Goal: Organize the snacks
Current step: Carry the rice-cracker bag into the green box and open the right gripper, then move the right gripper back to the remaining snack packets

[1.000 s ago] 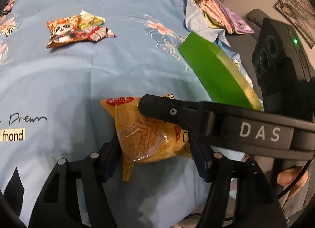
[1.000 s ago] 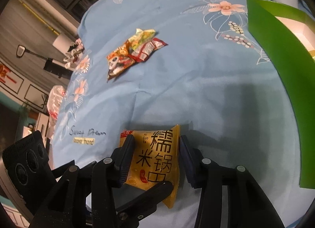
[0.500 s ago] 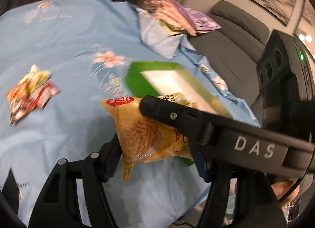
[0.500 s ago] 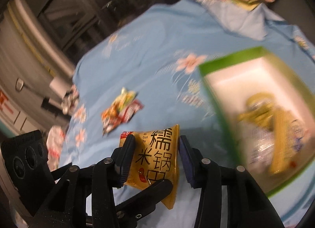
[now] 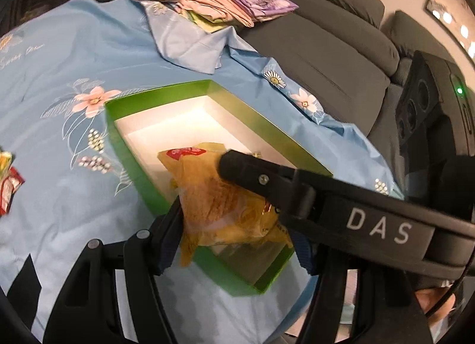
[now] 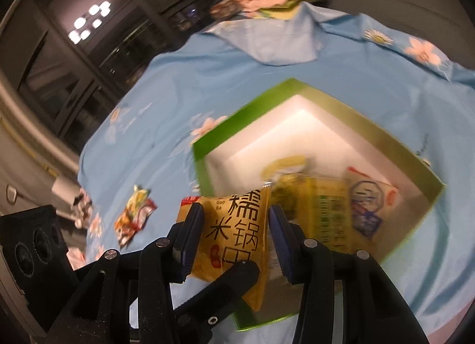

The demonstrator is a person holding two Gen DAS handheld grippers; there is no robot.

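A yellow snack packet (image 5: 225, 204) with a red top label is pinched between both grippers. My left gripper (image 5: 234, 234) is shut on it, and my right gripper (image 6: 234, 231) is shut on the same yellow packet (image 6: 237, 231), which shows Chinese characters. The packet hangs above the near end of a green box (image 5: 124, 148) with a white inside. In the right wrist view the green box (image 6: 371, 133) holds other snack packets (image 6: 329, 210). The right gripper's finger (image 5: 267, 174) crosses the left wrist view in front of the packet.
Loose snack packets (image 6: 133, 216) lie on the blue flowered cloth (image 5: 59, 77) left of the box; they show at the left edge in the left wrist view (image 5: 7, 180). Folded fabrics (image 5: 231, 2) are stacked at the back. A grey sofa (image 5: 326, 47) stands to the right.
Both grippers have lifted the yellow packet off the cloth and carried it right, over the green box. The loose packets have slid to the left of view.
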